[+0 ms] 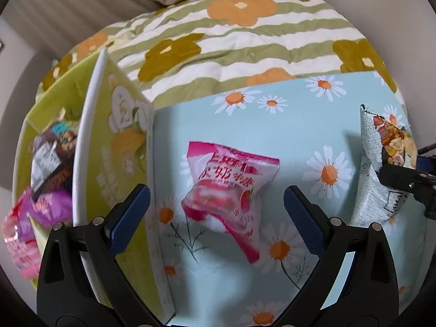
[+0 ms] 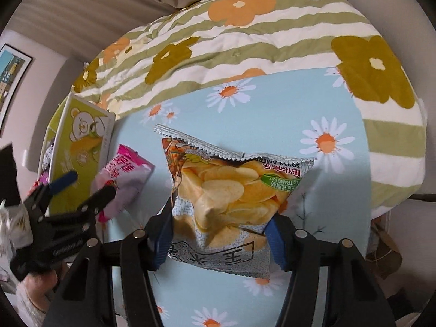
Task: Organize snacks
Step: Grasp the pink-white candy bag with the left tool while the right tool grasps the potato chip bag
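In the right wrist view the right hand-held gripper points steeply down at the desk, whose cover is pale blue with printed daisies, and its two blue pads are clamped on the lower part of a potato chip bag, one pad on each side edge; the bag's crimped silver top runs away toward 12 o'clock. At 9 o'clock in that view the left hand-held gripper comes in from the lower left, tilted, with part of a hand behind it at 8 o'clock. In the left wrist view that gripper also points steeply down, its jaws spread wide apart and holding nothing, with a pink strawberry candy packet lying flat on the desk between and just beyond the blue pads; whether they touch it cannot be told. At 9 o'clock a lime-green cardboard box with a bear print stands open beside the packet, holding a dark brown packet and purple and pink packets. At 3 o'clock the chip bag shows in the right gripper's grip. Farther off, at 12 o'clock, lies a bed quilt striped green and white with orange and olive flowers.
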Available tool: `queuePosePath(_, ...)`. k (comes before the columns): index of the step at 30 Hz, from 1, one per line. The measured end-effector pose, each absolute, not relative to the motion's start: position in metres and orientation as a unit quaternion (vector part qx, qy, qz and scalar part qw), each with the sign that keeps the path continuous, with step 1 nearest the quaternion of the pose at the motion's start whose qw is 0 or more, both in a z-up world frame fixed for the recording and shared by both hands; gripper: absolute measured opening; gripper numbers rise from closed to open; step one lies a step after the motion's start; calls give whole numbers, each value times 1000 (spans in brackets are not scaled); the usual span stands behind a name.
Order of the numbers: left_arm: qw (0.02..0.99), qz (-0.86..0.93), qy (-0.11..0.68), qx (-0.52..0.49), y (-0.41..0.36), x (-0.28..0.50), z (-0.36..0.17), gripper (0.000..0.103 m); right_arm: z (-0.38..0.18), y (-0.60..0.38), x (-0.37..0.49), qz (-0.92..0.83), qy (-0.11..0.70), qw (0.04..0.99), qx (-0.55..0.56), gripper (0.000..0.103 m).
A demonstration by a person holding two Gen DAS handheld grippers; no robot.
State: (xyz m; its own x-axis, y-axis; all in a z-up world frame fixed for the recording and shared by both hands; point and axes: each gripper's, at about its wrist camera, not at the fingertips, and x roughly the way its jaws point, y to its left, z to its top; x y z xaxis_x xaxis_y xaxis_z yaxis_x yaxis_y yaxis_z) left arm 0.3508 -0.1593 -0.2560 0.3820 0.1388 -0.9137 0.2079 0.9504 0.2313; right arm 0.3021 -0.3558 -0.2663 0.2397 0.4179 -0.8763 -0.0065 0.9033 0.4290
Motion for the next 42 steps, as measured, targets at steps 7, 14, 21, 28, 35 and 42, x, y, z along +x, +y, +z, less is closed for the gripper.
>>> queuePosePath(7, 800, -32, 580, 151, -167, 360, -275, 94, -269, -360, 301, 141, 602, 767, 171, 56)
queuePosePath(14, 777, -19, 618, 119, -155, 377, -305, 85, -266, -355, 301, 145, 603, 768, 163, 56)
queuePosePath(21, 768, -36, 635, 74, -146, 374, -310, 63, -265, -349, 301, 149, 602, 768, 161, 56)
queuePosePath(28, 774, -51, 629, 52, -142, 364, -299, 51, -258, -340, 298, 157, 593, 773, 159, 56)
queuePosePath(35, 795, -67, 602, 33, -144, 340, -263, 50, -237, -337, 292, 161, 572, 792, 142, 56)
queuePosePath(42, 827, -76, 557, 2, -134, 302, -203, 50, -201, -330, 275, 174, 546, 809, 132, 56)
